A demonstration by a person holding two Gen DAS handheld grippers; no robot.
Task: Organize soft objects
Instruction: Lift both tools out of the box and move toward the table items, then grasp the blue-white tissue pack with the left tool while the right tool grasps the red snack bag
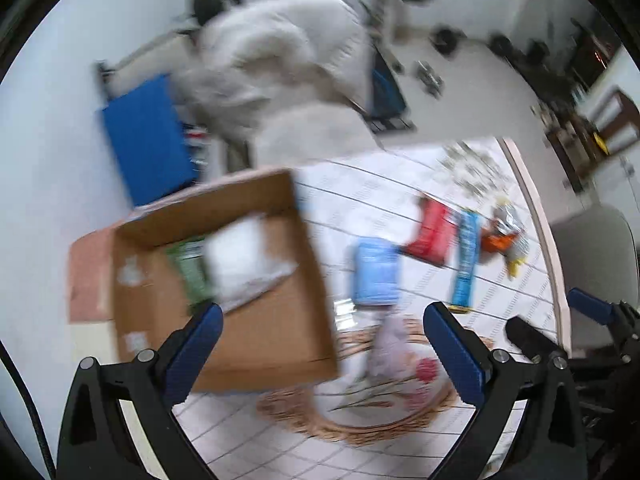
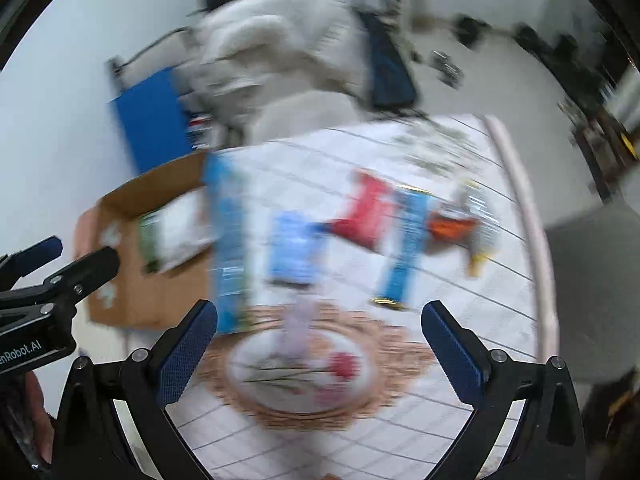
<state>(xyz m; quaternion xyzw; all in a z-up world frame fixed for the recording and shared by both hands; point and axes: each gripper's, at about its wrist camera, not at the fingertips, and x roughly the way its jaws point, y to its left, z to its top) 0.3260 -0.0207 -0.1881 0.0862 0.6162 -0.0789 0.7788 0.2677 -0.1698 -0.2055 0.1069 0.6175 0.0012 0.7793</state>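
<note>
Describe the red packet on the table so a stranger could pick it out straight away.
Start at the open cardboard box on the tiled tablecloth, then look right along the row of packets. The red packet lies between the pale blue packet and the long blue packet; it is the only red one.

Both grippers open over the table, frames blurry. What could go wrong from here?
1. Both views are smeared: aiming at the light blue pack now may miss.
2. The red pack, blue tube and orange pouch lie close together; a grab could catch a neighbour.
3. The left gripper hangs near the cardboard box rim and may knock it.
</note>
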